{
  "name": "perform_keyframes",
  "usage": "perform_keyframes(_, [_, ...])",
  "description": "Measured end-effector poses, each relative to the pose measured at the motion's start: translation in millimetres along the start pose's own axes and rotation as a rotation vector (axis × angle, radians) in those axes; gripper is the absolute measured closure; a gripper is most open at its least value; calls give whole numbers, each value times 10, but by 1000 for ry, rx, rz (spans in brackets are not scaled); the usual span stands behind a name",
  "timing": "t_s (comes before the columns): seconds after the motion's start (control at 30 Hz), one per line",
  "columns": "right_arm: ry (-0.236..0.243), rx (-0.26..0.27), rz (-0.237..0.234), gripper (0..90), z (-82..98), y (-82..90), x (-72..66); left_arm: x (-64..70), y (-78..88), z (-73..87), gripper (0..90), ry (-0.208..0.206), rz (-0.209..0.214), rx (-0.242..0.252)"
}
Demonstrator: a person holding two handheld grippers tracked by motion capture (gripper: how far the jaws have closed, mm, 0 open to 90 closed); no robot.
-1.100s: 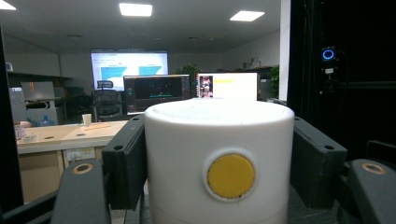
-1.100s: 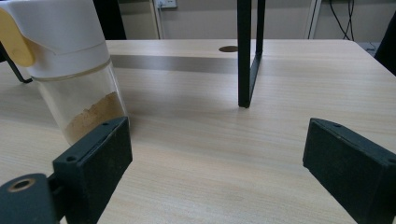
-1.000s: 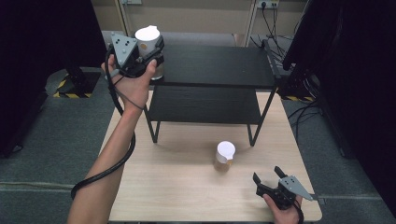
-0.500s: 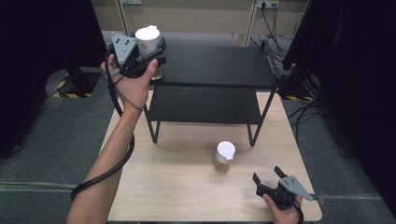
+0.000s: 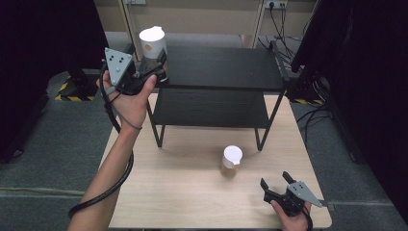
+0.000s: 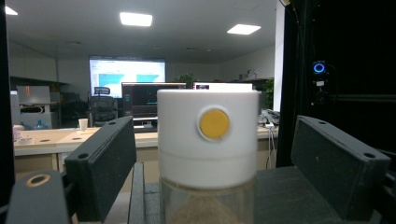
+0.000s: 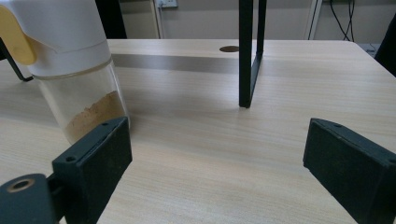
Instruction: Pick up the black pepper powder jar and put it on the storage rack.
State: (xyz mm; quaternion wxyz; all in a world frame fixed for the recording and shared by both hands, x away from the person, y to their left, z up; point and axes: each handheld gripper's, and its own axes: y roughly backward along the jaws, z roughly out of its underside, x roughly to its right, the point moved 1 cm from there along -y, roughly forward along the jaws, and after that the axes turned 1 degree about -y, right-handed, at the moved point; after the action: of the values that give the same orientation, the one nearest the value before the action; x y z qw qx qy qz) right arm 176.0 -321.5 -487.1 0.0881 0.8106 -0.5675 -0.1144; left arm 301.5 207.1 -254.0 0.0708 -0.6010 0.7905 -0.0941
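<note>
A clear jar [image 5: 152, 45] with a white lid and brown powder stands at the left end of the black rack's top shelf [image 5: 221, 67]. My left gripper [image 5: 158, 65] reaches around it from the near left. Its jaws have just been opening. In the left gripper view the jar [image 6: 208, 140] stands between the jaws, with a gap on each side of my left gripper [image 6: 212, 149]. A second such jar [image 5: 232, 159] stands on the wooden table [image 5: 183, 202]. My right gripper [image 5: 275, 180] rests open near the table's front right, and the jar [image 7: 70, 60] is ahead to the left of my right gripper [image 7: 217, 154].
The black two-tier rack takes up the far half of the table, and its front right leg [image 7: 245, 56] stands ahead of the right gripper. Dark screens flank the table. Cables lie on the floor at the far right [image 5: 312, 110].
The left gripper's jaws have opened off the jar, and the hand has drawn back a little toward the person and down. The jar stays on the shelf. The right gripper has not moved.
</note>
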Motion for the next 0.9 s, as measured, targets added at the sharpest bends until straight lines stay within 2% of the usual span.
perform_keyframes(0.07, [-1,1,0,82,2,1,0,12,54,13,142,4,-2,-10])
perform_keyframes(0.2, [-1,0,-1,82,-1,0,2,14,164,80,143,4,19,2])
perform_keyframes(0.3, [-1,2,1,82,4,1,0,-2,240,137,140,26,50,16])
perform_keyframes(0.47, [-5,1,0,81,1,1,6,30,368,216,140,-3,61,14])
perform_keyframes(0.7, [-4,-1,0,81,-3,-1,6,65,581,408,140,-8,92,11])
perform_keyframes(0.9, [-7,-2,0,81,-4,0,5,93,687,551,140,-16,106,-3])
